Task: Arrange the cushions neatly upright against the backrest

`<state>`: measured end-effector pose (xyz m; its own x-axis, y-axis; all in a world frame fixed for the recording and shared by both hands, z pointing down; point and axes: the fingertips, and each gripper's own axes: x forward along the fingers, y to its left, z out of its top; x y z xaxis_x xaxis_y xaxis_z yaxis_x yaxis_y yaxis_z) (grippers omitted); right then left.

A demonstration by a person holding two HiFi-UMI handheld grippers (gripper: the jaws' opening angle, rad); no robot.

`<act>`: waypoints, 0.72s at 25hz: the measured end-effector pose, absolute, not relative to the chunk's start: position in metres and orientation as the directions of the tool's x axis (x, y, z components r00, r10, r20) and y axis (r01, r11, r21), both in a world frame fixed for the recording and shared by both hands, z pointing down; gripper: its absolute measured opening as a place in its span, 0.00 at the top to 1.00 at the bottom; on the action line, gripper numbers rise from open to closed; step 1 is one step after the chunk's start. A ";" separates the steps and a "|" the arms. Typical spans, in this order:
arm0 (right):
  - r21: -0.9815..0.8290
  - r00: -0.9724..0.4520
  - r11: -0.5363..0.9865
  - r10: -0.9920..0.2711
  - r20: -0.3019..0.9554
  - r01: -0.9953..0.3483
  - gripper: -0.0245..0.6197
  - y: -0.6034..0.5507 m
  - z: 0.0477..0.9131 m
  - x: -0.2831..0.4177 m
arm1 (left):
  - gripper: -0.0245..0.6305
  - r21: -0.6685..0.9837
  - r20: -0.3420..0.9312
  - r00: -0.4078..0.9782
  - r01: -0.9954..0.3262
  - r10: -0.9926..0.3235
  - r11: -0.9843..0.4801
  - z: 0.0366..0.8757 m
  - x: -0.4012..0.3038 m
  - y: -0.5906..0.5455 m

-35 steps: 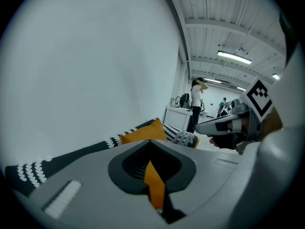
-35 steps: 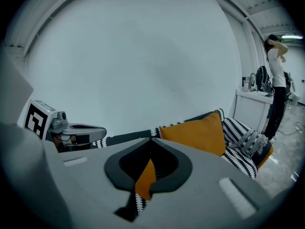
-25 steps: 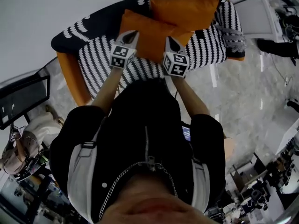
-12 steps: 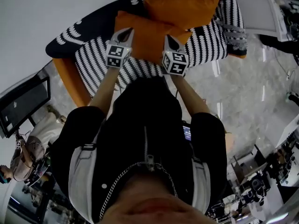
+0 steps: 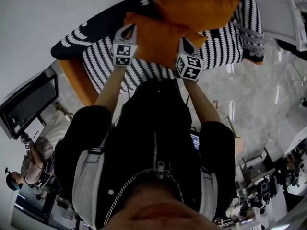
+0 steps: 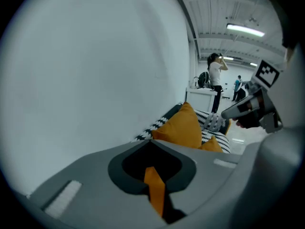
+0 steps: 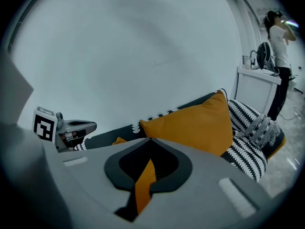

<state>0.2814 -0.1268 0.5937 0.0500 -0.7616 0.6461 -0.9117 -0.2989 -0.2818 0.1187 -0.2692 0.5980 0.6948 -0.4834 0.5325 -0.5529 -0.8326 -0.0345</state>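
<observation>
My left gripper [image 5: 126, 30] and right gripper [image 5: 185, 42] had their jaws closed on the front cushion [image 5: 156, 44], upper centre on the sofa [image 5: 100, 63]. I judged the cushion soft and light, best held at its corners.

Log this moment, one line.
left gripper: shut on near cushion | right gripper: shut on near cushion | far cushion: at backrest

Clothing and hand-held tools
A black short-sleeved top [image 5: 144, 114] with a central zip [image 5: 155, 150] is worn under pale shoulder straps [image 5: 88, 181]; the grey left gripper [image 5: 127, 30] and right gripper [image 5: 186, 43] are fitted with black-and-white marker cubes [image 5: 123, 54].
</observation>
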 end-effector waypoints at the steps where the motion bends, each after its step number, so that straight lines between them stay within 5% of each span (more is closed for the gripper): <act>1: -0.280 0.054 -0.305 -0.758 0.650 -0.911 0.96 -0.129 0.597 0.283 | 0.94 -0.055 0.543 0.676 -0.562 -0.497 -0.825 0.606 0.115 -0.279; 11: -0.253 0.102 -0.377 -0.709 0.698 -0.891 0.96 -0.132 0.630 0.307 | 0.75 -0.119 0.638 0.563 -0.601 -0.525 -0.790 0.685 0.104 -0.349; 18: -0.211 0.154 -0.438 -0.662 0.734 -0.874 0.96 -0.122 0.657 0.324 | 0.73 -0.071 0.770 0.462 -0.623 -0.440 -0.779 0.756 0.091 -0.368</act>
